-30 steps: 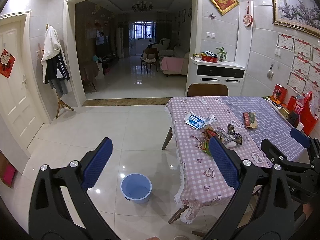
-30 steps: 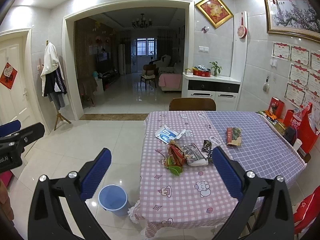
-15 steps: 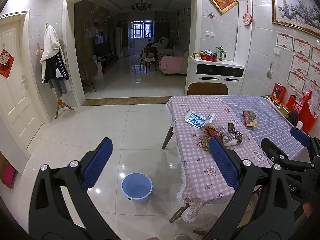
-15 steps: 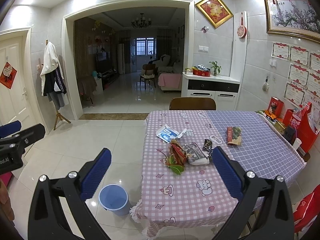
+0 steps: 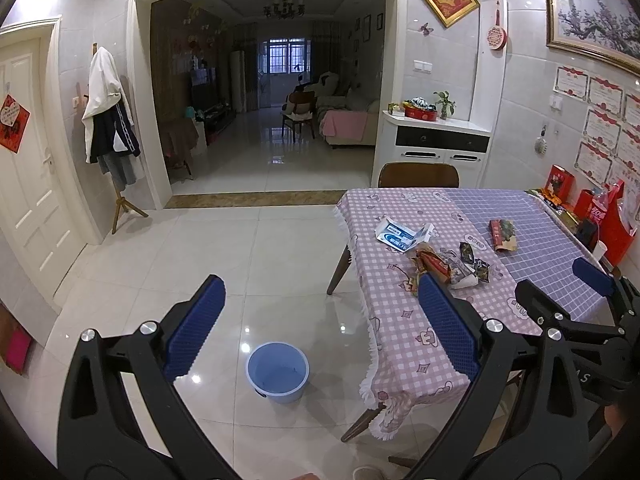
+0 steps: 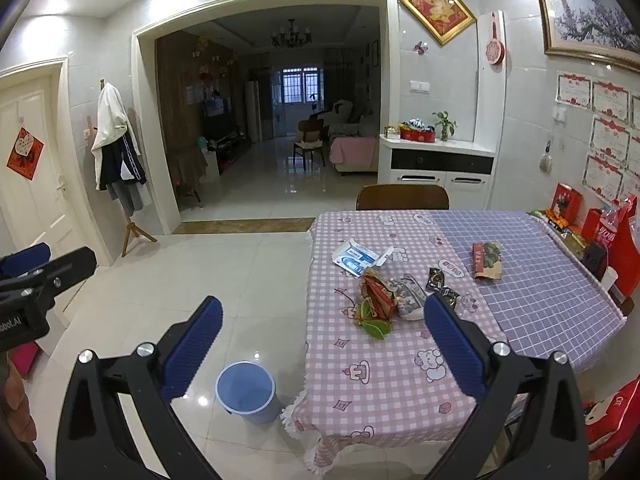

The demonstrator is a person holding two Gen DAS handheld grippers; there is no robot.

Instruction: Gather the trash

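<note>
Trash lies near the middle of the checked tablecloth (image 6: 384,376) on the dining table: a torn blue-and-white carton (image 6: 357,258), a red snack wrapper (image 6: 376,294) touching a crumpled silvery packet (image 6: 410,300), green peel or leaf scraps (image 6: 374,324), two small dark sachets (image 6: 440,286), and a red-and-tan pouch (image 6: 488,260) apart on the purple half. That makes roughly seven pieces, though the overlapping pile may hide more. One blue bucket (image 6: 246,392) stands on the floor just beside the table's corner, seemingly empty.

Both tools hang short of the table with nothing between their pads: the left gripper (image 5: 320,328) is spread wide, and so is the right gripper (image 6: 324,344).

Likely troubles from here: thin, slick wrappers could slip from the pads or drag the loose cloth, bunching it and scattering the rest. Pinching into the touching pile may lift two pieces and shed one on the floor. A light wrapper released from table height could flutter past the bucket, since it sits low and partly under the cloth's fringe.
</note>
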